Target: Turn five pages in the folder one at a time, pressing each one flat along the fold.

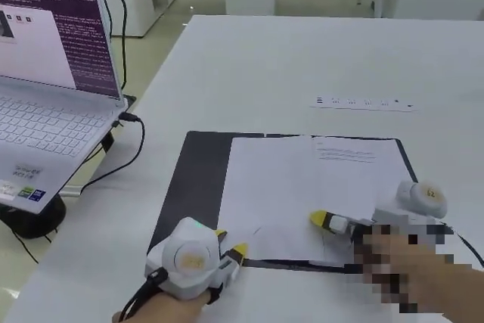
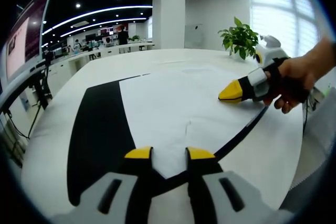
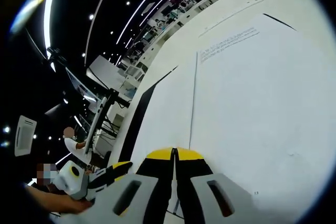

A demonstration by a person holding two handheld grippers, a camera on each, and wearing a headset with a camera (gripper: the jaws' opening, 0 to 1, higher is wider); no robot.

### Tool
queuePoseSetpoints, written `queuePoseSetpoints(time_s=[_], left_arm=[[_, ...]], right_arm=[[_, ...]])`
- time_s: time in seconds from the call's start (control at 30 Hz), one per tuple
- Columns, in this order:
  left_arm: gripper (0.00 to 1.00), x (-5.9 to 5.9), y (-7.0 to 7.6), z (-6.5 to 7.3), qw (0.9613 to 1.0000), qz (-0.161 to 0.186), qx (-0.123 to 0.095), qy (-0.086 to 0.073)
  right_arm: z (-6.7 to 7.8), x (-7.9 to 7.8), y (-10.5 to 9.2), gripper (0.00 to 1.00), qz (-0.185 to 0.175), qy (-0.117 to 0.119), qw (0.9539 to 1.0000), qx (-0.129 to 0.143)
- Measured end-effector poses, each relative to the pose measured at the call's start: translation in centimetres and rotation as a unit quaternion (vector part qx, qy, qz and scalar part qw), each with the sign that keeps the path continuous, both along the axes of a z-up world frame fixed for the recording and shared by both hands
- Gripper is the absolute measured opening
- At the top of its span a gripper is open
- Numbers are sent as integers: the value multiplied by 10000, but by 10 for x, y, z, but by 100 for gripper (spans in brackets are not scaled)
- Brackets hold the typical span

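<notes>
Black open folder [image 1: 193, 187] lies flat on the white tabletop [image 1: 302, 58], just right of a white open laptop [image 1: 45, 122] with a purple terminal window on its screen. White paper sheets [image 1: 276, 187] cover most of the folder. A strip of black cover shows bare along the left side. The right-hand sheet carries a few short printed lines [image 1: 344, 155] near its top. A straight sheet edge runs down the middle of the folder, about where the fold is.

Left tongs [image 1: 230, 242] sit at the folder's near edge, low over the tabletop. Yellow tips are apart with a narrow gap, so released, nothing between them. In the left gripper view the gap frames the lower edge of the sheets and the black rim of the folder.

Right tongs [image 1: 321, 219] lie low on the right-hand sheet, near its lower part, pointing left toward the middle. Yellow tips are clenched together, a thin line between them in the right gripper view, nothing visibly pinched. Cannot tell if the tips touch the paper or hang just above it. A hand [image 2: 294, 80] grips the body of the right tongs.

The two tongs are well apart, left at the near edge, right further in on the page.

Black cable [image 1: 128, 160] runs from the laptop's side across the tabletop. White power strip [image 1: 363, 102] lies beyond the folder's far edge. Green potted plant [image 2: 240, 38] stands in the background past the tabletop.
</notes>
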State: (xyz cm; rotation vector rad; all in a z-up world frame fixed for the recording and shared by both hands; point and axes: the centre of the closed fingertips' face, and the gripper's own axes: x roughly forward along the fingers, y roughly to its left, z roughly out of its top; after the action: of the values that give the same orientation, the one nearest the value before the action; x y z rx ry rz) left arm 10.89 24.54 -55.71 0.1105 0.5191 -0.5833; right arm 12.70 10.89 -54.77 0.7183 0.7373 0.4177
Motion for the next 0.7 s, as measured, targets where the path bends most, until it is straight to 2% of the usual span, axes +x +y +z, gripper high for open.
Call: queuePoseSetpoints(time_s=[0.43,0.57,0.7], left_arm=[[23,-1,0,0,10000,-1,-8,-8],[23,-1,0,0,10000,-3,-1,-10],[23,-1,0,0,10000,-3,12,-12]], right_arm=[[-3,-33,2,0,14,123,9998,180],[-3,-47,4,0,81,242,9994,241],[-4,-61,5,0,168,469,9982,327]])
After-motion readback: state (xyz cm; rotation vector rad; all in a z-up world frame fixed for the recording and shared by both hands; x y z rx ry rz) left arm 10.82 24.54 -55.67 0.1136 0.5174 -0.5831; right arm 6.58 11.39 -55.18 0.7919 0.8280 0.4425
